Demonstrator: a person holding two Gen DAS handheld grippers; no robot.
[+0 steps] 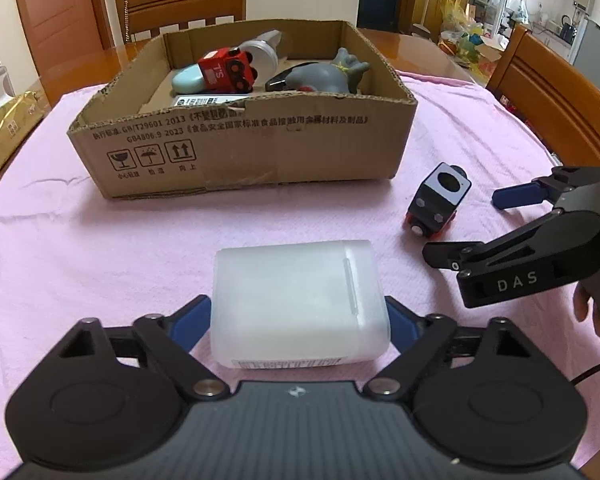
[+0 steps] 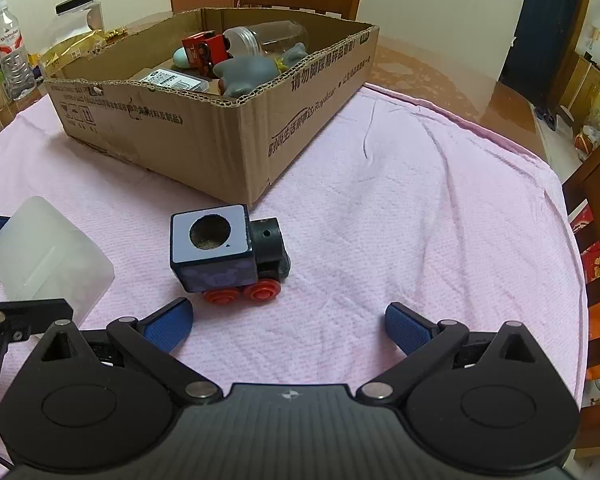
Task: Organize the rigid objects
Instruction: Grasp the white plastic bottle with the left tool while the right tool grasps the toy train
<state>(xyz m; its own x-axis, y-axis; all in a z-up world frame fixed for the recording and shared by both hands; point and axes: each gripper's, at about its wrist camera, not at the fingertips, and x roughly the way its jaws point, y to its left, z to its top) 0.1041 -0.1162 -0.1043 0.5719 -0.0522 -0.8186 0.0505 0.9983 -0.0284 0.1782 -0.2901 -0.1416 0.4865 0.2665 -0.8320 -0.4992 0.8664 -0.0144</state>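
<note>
A white translucent plastic box (image 1: 296, 300) lies on the pink cloth between the fingers of my left gripper (image 1: 298, 320), whose blue pads rest against both of its sides. It shows at the left edge of the right wrist view as well (image 2: 48, 256). A black toy train with red wheels (image 2: 220, 252) stands just ahead of my right gripper (image 2: 288, 324), which is open and empty. Seen from the left wrist, the train (image 1: 438, 200) sits beside the right gripper (image 1: 462, 226). Behind stands a cardboard box (image 1: 240, 140) holding a red toy train (image 1: 228, 70), a grey figure (image 1: 324, 74) and a clear jar (image 1: 264, 52).
The pink cloth (image 2: 420, 200) covers a wooden table. Wooden chairs (image 1: 180, 0) stand behind the cardboard box and at the right (image 1: 552, 92). A gold packet (image 1: 8, 128) lies at the left edge. A water bottle (image 2: 12, 52) and jars stand far left.
</note>
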